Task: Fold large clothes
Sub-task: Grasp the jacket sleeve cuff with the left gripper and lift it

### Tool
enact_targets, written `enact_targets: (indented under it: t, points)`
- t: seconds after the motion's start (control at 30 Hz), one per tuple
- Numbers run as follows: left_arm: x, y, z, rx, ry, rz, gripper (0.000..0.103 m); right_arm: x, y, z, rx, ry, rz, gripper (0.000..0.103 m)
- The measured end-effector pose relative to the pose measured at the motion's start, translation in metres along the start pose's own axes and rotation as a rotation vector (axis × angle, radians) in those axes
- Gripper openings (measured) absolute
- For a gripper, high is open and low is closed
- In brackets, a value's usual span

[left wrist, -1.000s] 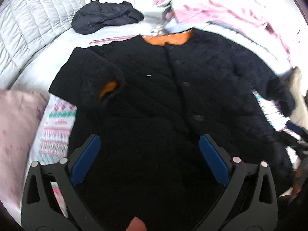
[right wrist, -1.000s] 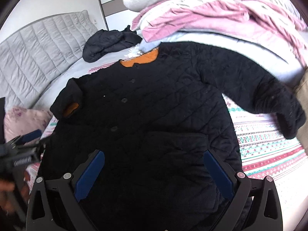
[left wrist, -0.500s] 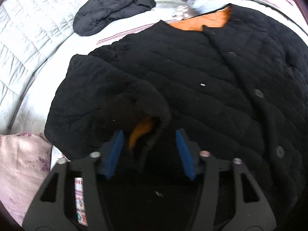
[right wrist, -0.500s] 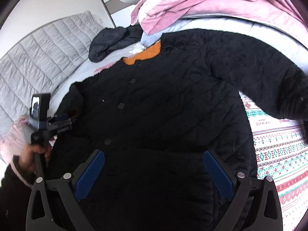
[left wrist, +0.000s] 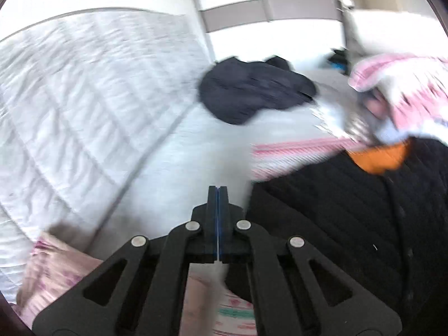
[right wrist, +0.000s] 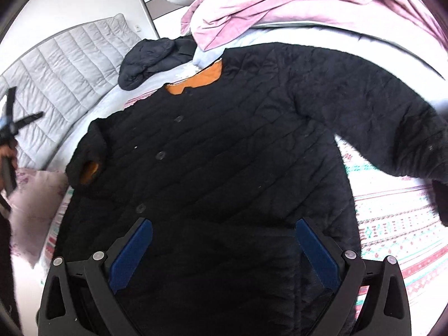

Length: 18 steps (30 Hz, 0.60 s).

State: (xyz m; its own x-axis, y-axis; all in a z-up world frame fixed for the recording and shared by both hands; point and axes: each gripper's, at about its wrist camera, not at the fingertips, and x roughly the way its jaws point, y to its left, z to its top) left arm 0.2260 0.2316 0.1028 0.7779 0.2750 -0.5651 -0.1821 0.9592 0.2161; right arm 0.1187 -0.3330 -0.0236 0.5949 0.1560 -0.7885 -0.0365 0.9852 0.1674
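A large black quilted jacket (right wrist: 229,151) with orange lining lies spread face up on the bed. Its left sleeve is folded in, the orange cuff (right wrist: 91,172) showing; its right sleeve (right wrist: 372,112) stretches out to the right. My right gripper (right wrist: 224,247) is open above the jacket's lower hem. My left gripper (left wrist: 217,196) is shut with nothing visible between its pads, raised beside the jacket's shoulder (left wrist: 336,196). It also shows at the left edge of the right wrist view (right wrist: 11,128), apart from the jacket.
A dark puffer jacket (right wrist: 151,58) lies bunched at the head of the bed. Pink and white bedding (right wrist: 280,2) is piled at the back right. A grey quilted headboard (right wrist: 64,70) is on the left, a pink pillow (right wrist: 36,196) below it. A patterned sheet (right wrist: 392,229) covers the bed.
My left gripper closed at the folded left sleeve cuff, then lifted away shut and swung left; the cuff stays on the jacket. My right gripper stayed open over the hem.
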Motion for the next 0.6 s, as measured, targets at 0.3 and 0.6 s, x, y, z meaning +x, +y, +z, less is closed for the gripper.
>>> enact_targets:
  t: [0.3,0.6]
  points:
    - [0.016,-0.061,-0.069,0.081,0.182,-0.325,0.083,0.008,0.005,0.015,0.013,-0.021,-0.015,0.103]
    - [0.061,-0.181,-0.150,0.358,0.357,-0.402,0.084,0.020,0.026,0.033,-0.043,-0.025,0.010,0.103]
